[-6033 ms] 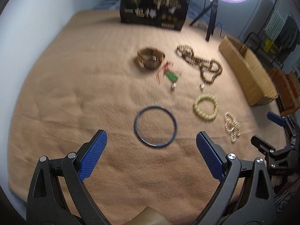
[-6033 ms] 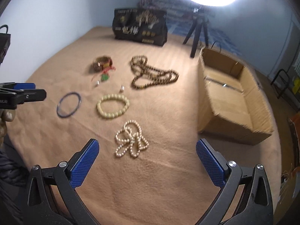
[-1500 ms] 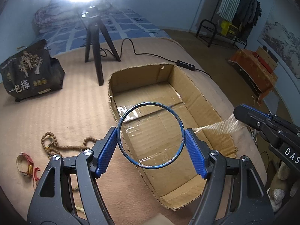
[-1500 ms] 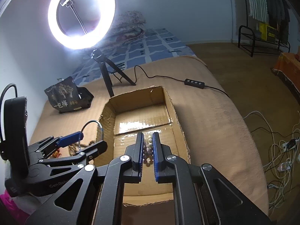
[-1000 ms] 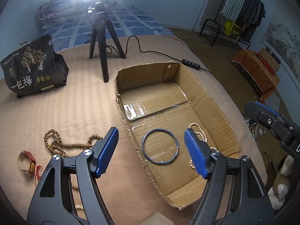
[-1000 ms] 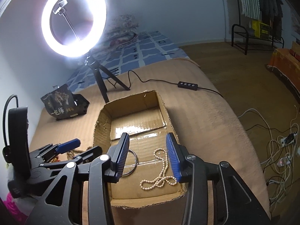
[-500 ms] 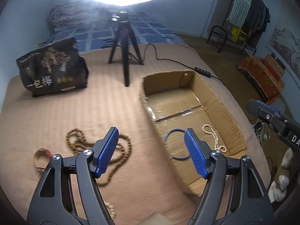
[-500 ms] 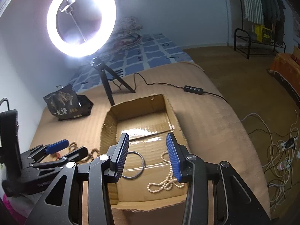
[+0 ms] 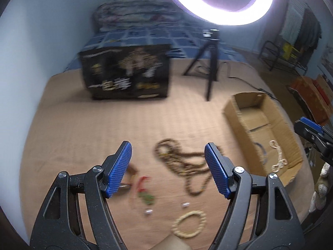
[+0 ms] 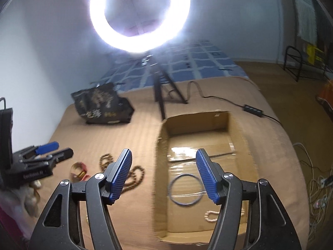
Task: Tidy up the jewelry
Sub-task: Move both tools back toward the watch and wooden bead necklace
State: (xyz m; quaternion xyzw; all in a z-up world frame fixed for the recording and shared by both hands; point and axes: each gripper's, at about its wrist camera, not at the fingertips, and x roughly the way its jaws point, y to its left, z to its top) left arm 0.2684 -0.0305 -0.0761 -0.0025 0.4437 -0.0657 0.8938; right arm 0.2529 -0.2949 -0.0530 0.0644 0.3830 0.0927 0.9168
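My left gripper (image 9: 168, 168) is open and empty above the tan blanket. Under it lie a brown bead necklace (image 9: 183, 162), a red-and-green charm (image 9: 145, 191), a cream bead bracelet (image 9: 189, 221) and a brown watch (image 9: 130, 175) half hidden by the left pad. My right gripper (image 10: 164, 175) hovers over the left wall of the cardboard box (image 10: 161, 156); its jaws are opening with nothing between them. Inside the box lie the blue bangle (image 10: 185, 189) and the pearl necklace (image 10: 212, 216). The left gripper (image 10: 62, 149) shows at the left of the right wrist view.
A black printed bag (image 9: 127, 73) stands at the back of the blanket. A ring light (image 10: 139, 14) on a tripod (image 10: 160, 91) stands behind the box, its cable and switch (image 10: 252, 108) trailing right. Two small silver beads (image 9: 184, 204) lie near the bracelet. Cables (image 10: 318, 187) lie on the floor.
The bangle and the pearls were let go and now lie in the box. The left gripper has swung left from the box to the loose jewelry. The right jaws have widened.
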